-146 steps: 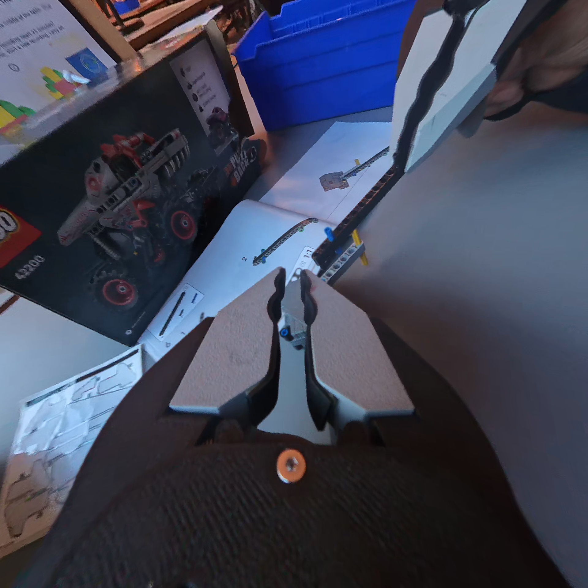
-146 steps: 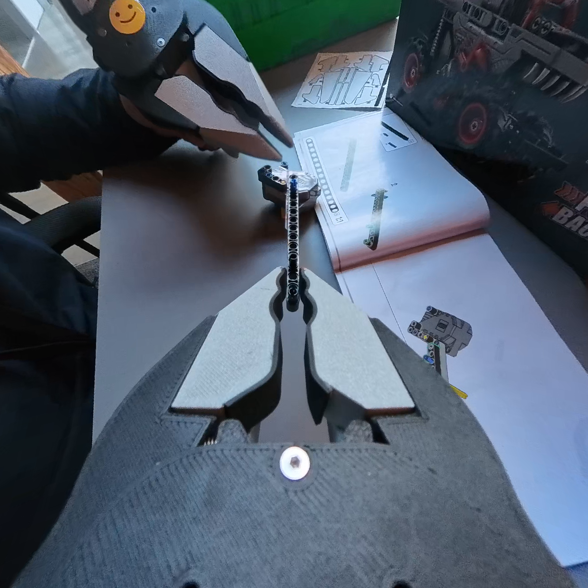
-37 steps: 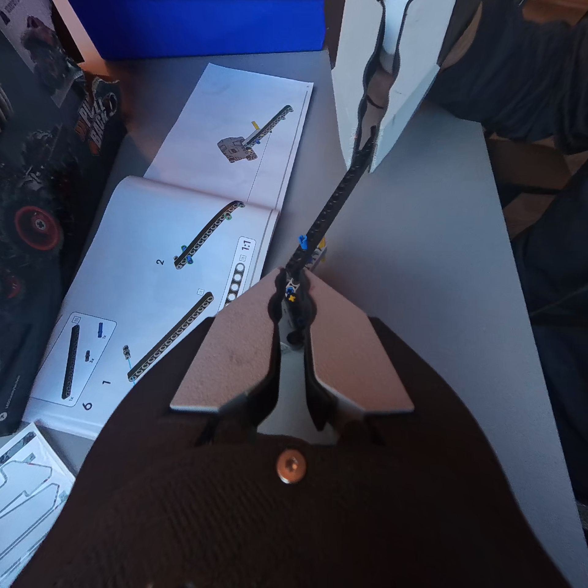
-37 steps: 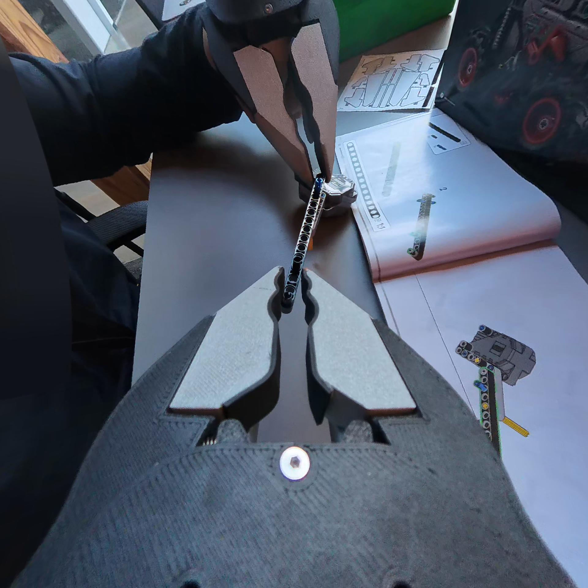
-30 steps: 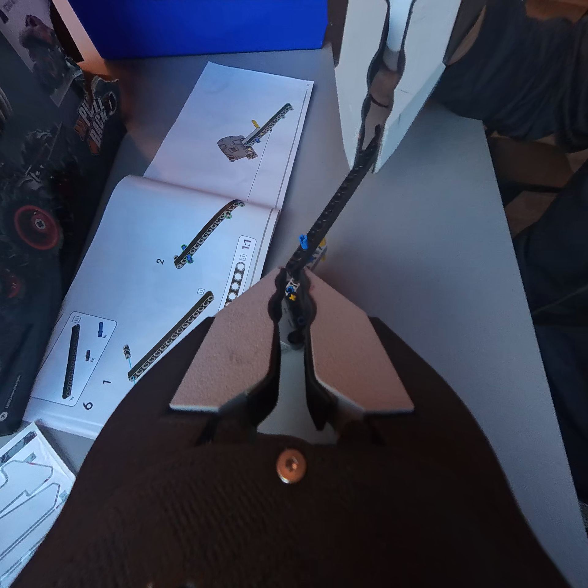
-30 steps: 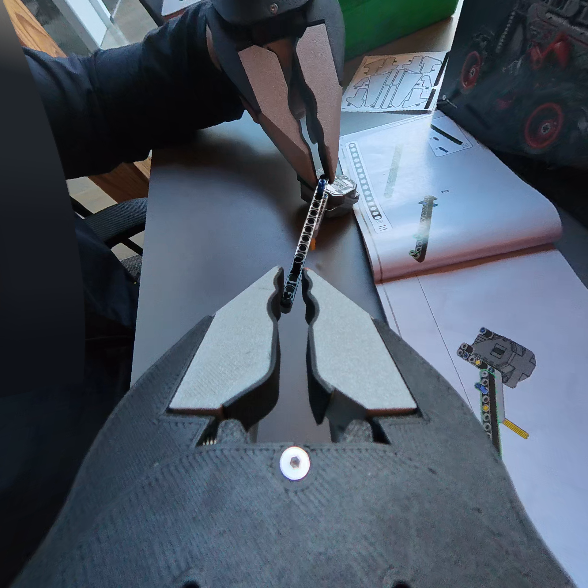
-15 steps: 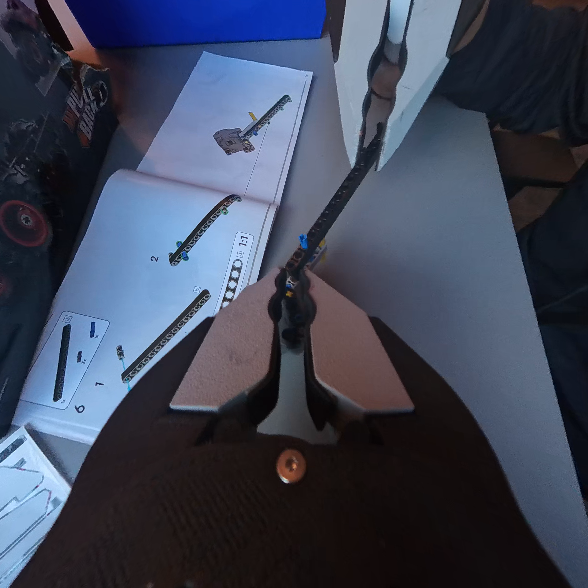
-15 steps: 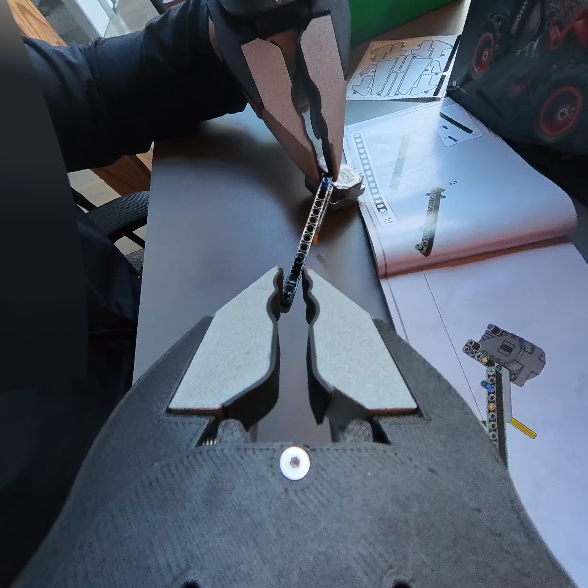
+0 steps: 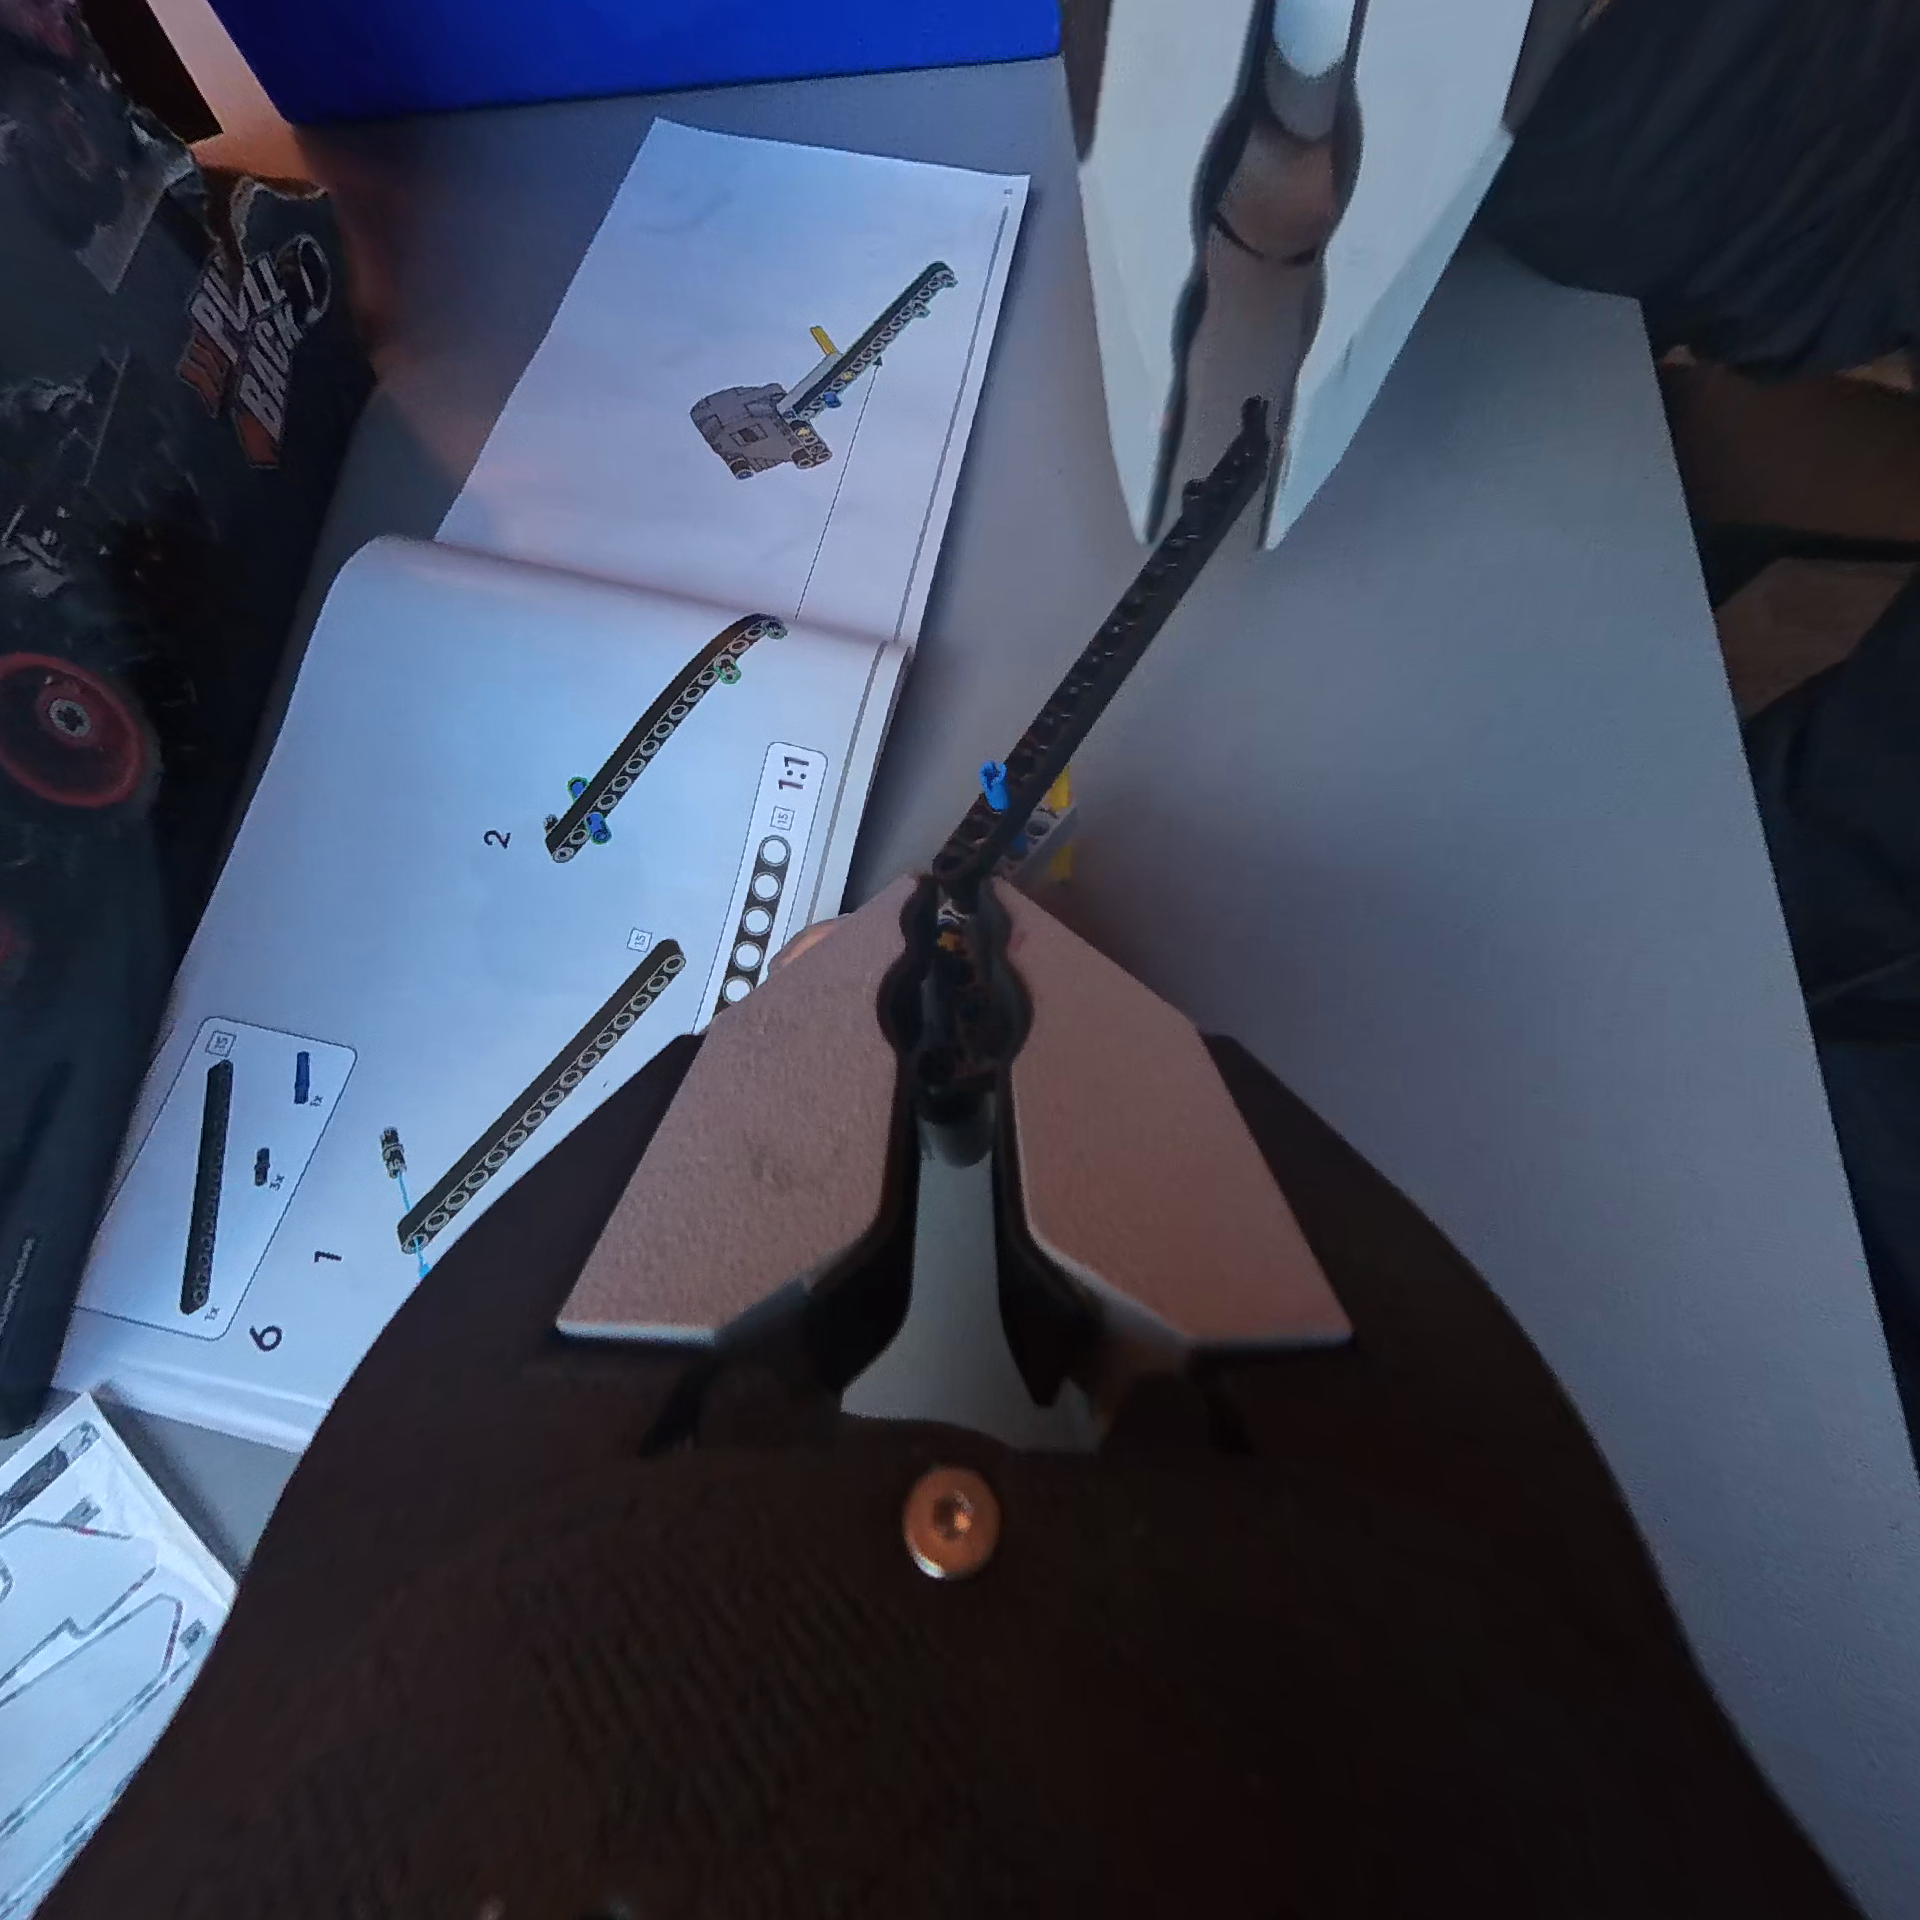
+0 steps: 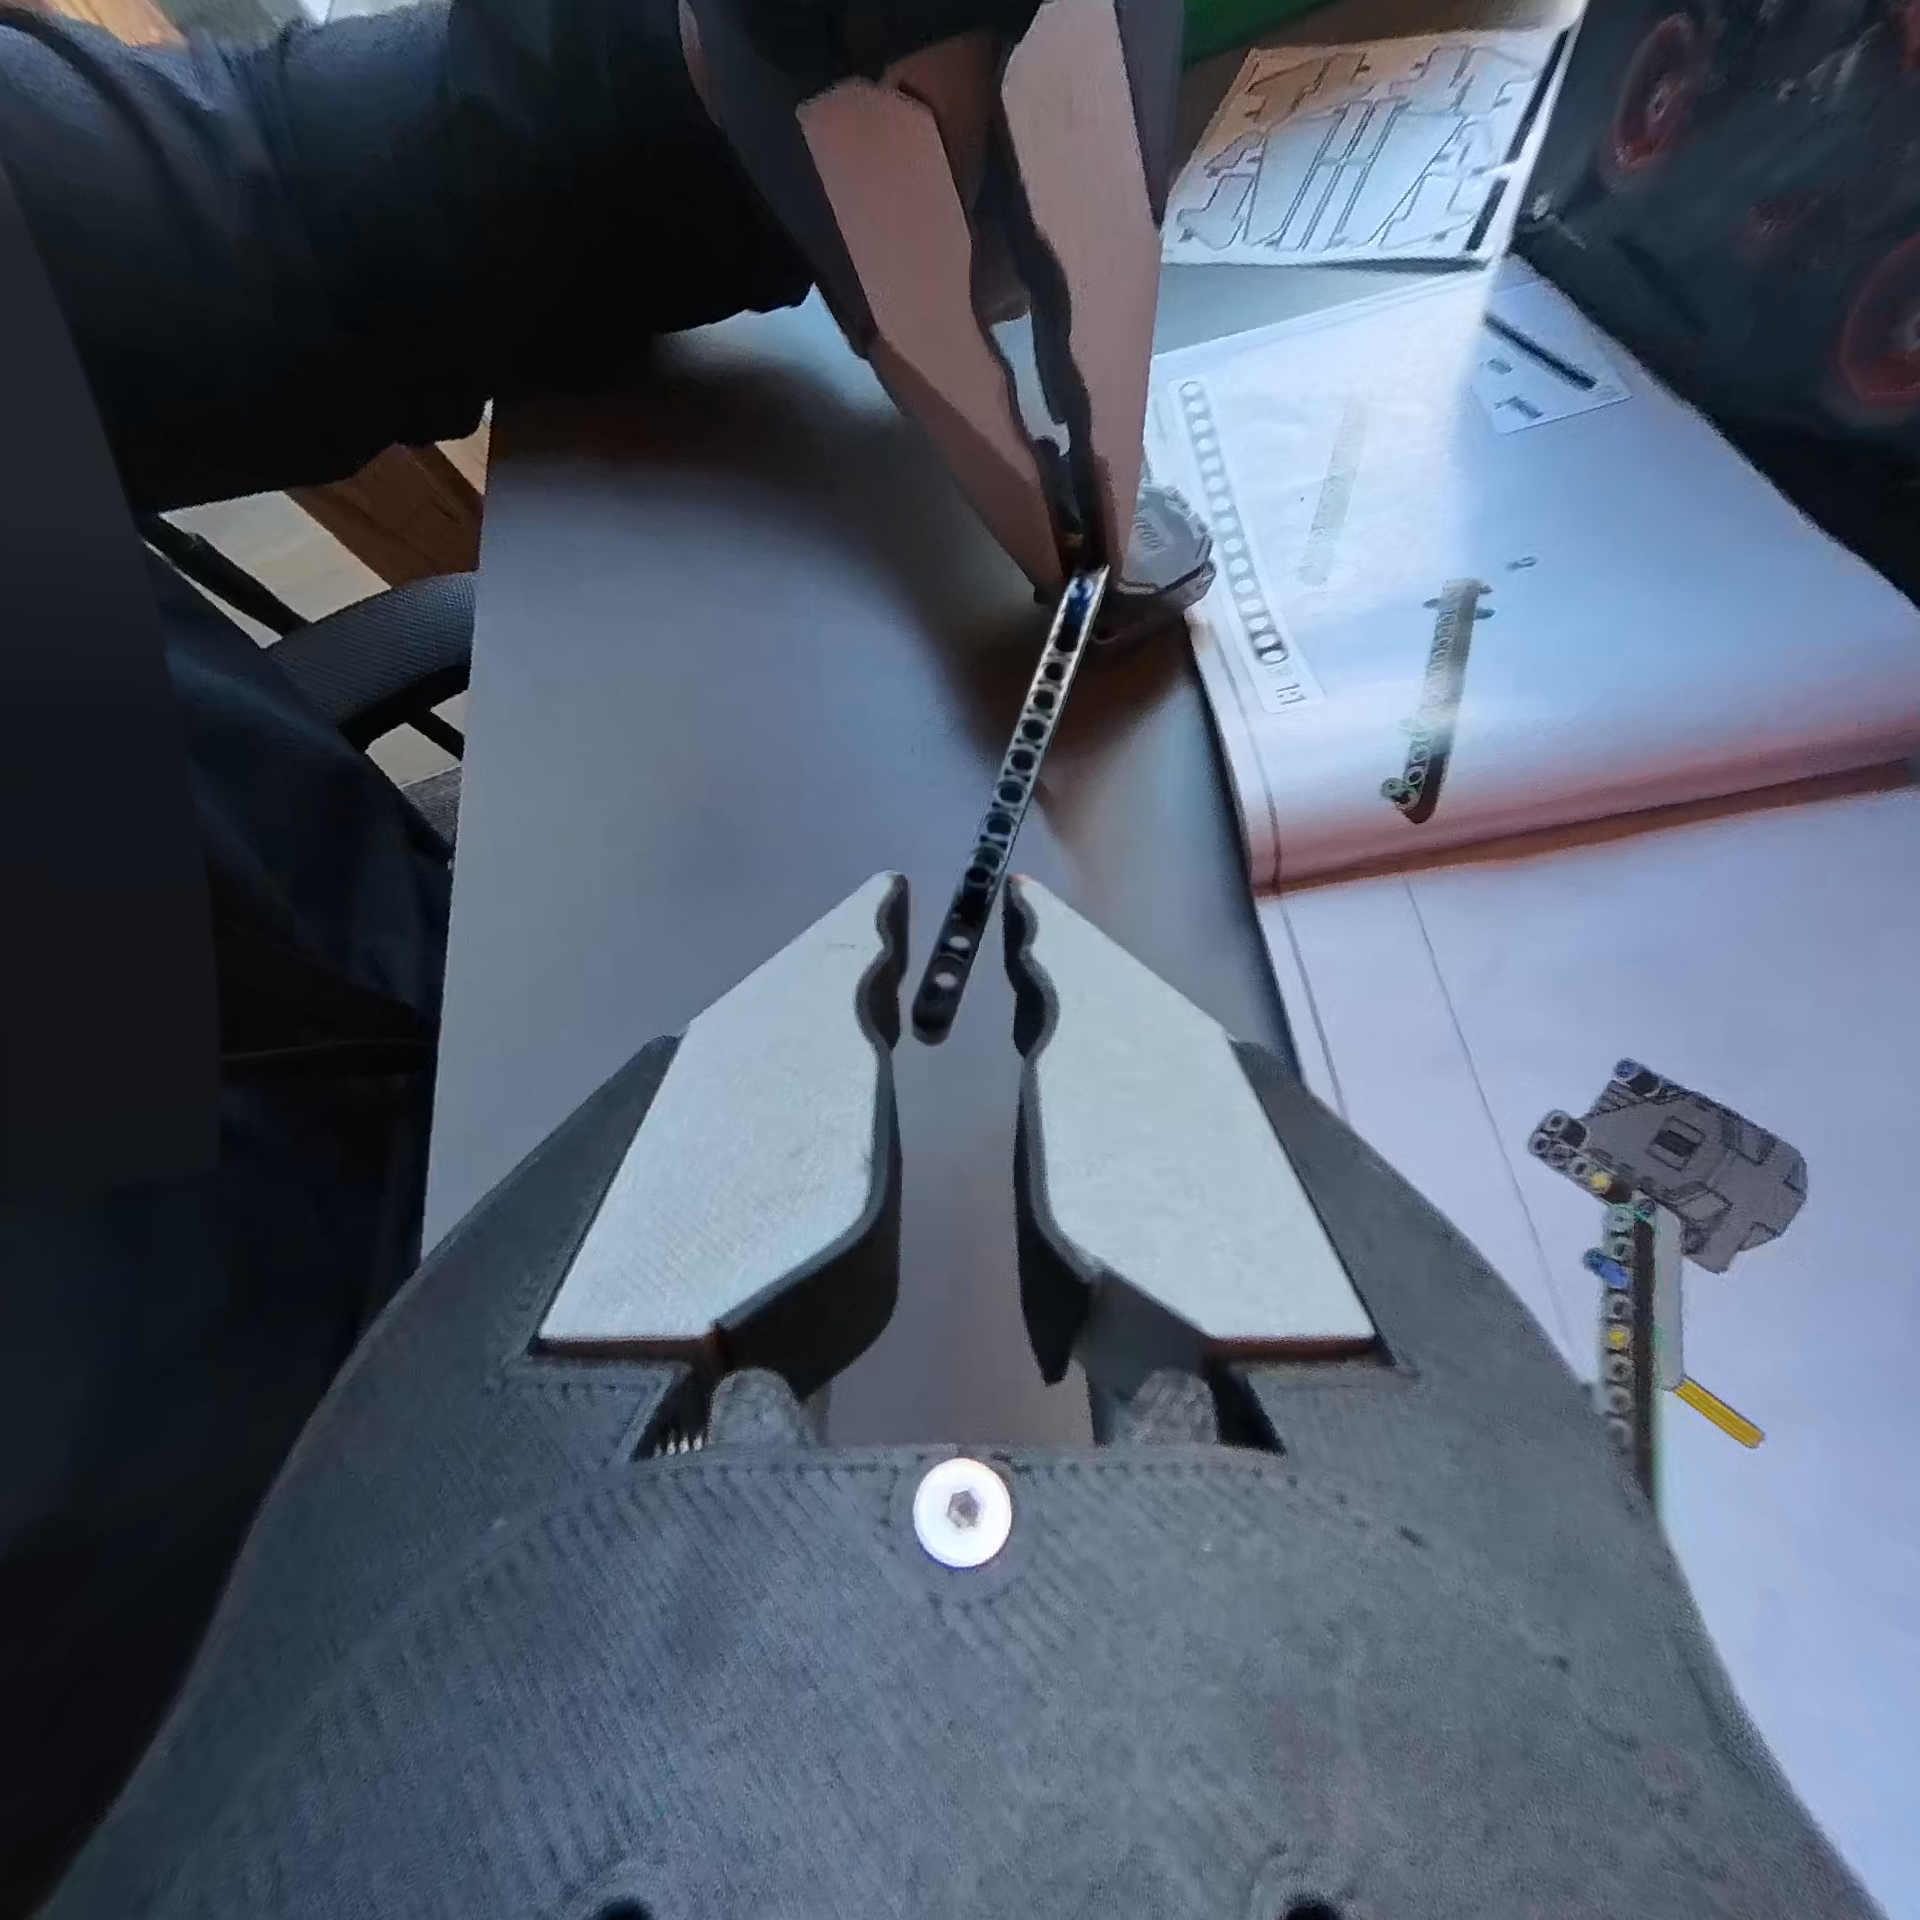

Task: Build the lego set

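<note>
Our right gripper (image 10: 951,966) has just parted its jaws, releasing the black beam (image 10: 1023,764) at frame centre; our left gripper (image 9: 961,935) stays clenched on its far end, so the joint probably holds.

Grey surface (image 9: 1403,935), smooth, lit unevenly with a dim bluish cast and a warm tinge. Wooden floor (image 10: 395,509) past its far left edge, sunlit. Black office chair (image 10: 364,665) beside that edge. Blue bin (image 9: 623,52) at the far end. Green panel (image 10: 1226,31) far off, cropped.
</note>
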